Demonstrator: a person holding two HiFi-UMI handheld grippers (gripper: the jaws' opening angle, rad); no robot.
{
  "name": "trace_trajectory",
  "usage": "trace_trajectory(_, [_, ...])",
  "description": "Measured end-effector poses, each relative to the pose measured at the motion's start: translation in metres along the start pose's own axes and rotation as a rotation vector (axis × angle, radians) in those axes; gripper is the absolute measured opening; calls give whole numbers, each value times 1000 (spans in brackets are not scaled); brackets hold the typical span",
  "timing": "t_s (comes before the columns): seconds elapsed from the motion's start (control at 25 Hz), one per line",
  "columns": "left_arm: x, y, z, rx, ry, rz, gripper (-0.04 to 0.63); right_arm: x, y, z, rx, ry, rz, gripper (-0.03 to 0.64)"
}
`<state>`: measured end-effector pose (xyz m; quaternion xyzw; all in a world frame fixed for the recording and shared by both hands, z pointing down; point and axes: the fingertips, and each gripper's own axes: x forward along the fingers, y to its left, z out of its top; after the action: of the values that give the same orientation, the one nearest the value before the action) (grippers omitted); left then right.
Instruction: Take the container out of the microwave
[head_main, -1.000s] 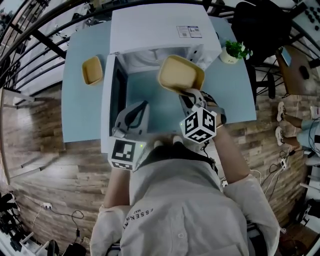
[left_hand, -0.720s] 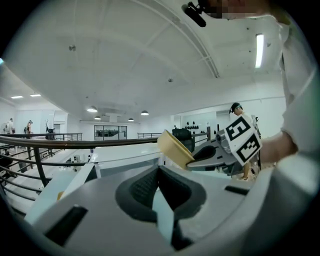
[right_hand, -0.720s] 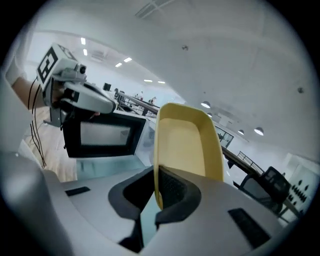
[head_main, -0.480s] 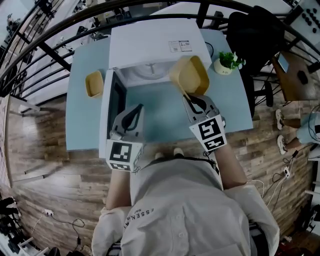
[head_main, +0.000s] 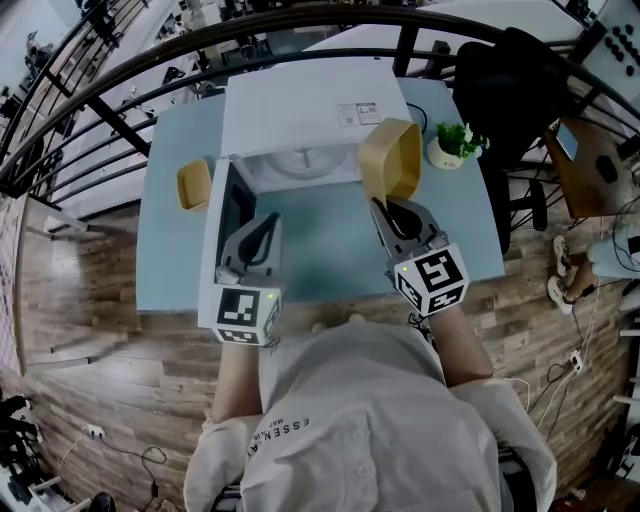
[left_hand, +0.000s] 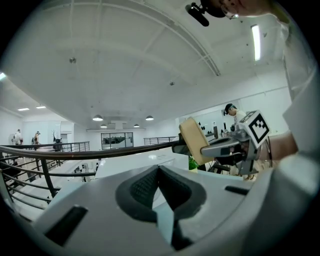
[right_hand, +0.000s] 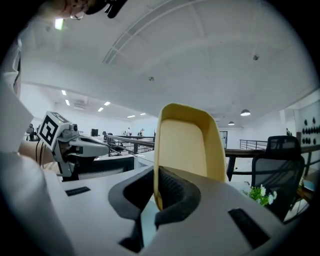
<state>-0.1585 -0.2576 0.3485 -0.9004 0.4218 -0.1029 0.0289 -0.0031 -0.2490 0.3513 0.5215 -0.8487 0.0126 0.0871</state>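
Container now upright on edge, higher, in right tool.

We see a pale blue table standing on a wood-plank floor. A small tan dish rests near the table's left side, and a little potted plant in a white pot stands toward its far right corner. Just beyond the plant stands a black chair. A dark railing curves behind the table. Cables trail over the floor at lower left. Round ceiling lights glow in the hall beyond.
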Motion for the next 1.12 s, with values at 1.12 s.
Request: trace_trajectory(1.12, [22, 25, 6, -7, -3, 58, 2, 24, -10, 6, -14, -55, 27, 17])
